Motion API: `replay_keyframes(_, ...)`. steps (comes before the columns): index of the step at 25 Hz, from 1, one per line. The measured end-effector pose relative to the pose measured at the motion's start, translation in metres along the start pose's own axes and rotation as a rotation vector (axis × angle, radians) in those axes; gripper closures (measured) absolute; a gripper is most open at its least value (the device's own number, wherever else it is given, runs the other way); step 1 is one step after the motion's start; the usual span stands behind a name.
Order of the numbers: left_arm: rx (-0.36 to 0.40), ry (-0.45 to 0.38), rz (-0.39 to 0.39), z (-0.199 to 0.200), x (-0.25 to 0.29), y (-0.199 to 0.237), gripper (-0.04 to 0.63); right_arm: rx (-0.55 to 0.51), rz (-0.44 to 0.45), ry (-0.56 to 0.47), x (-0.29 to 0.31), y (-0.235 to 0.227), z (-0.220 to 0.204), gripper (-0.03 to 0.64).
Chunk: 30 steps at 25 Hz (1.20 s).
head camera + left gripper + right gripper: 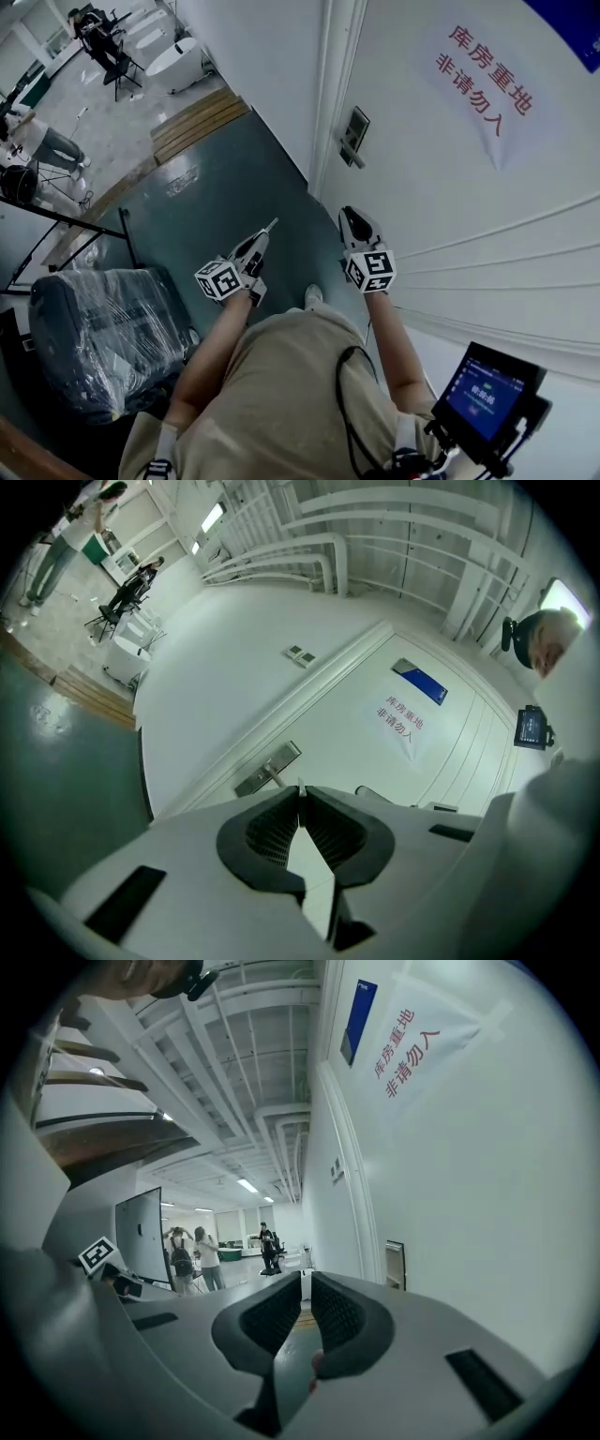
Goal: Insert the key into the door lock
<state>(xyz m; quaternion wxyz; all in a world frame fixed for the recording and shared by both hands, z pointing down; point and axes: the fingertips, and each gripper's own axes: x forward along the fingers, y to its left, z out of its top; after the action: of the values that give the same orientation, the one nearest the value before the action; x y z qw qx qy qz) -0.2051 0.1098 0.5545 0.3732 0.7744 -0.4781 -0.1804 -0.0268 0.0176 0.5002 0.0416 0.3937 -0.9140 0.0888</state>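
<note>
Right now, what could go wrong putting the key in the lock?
The key is thin and pinched only at the left tool's tips, so it might twist or slip on touching the lock. The lock is small and not yet reached, so the key could miss and scrape the door.

Open air runs from the left gripper (267, 230), pinching the key (301, 784), and the right gripper (351, 216) up to the lock plate (354, 131) on the door (450, 206); nothing stands between. The lever handle (352, 157) juts out from the plate, the one thing sticking off the door face there. The raised door frame (330, 94) runs right beside the plate. The green floor (206, 211) lies bare out to the wooden boards (197, 117). On the person's left, a plastic-wrapped sofa (98, 333) and a black metal frame (66, 220) hem that side in, well apart from the lock plate. A small screen (486, 394) at the person's right sits close to the door.
</note>
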Motion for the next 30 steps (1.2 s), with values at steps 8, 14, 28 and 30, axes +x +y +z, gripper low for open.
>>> replay_keyframes(8, -0.026, -0.004, -0.016, 0.001, 0.048, -0.001, 0.561, 0.007, 0.003, 0.013, 0.014, -0.041, 0.001, 0.595)
replay_keyframes(14, -0.042, -0.018, -0.038, 0.001, 0.073, 0.0, 0.561, -0.002, 0.007, -0.006, 0.022, -0.06, 0.009, 0.595)
replay_keyframes(28, -0.031, -0.024, -0.094, 0.001, 0.111, -0.008, 0.561, 0.004, 0.033, -0.034, 0.021, -0.083, 0.018, 0.595)
replay_keyframes(30, -0.038, -0.017, -0.09, 0.001, 0.11, -0.01, 0.561, 0.003, 0.03, -0.032, 0.021, -0.083, 0.019, 0.595)
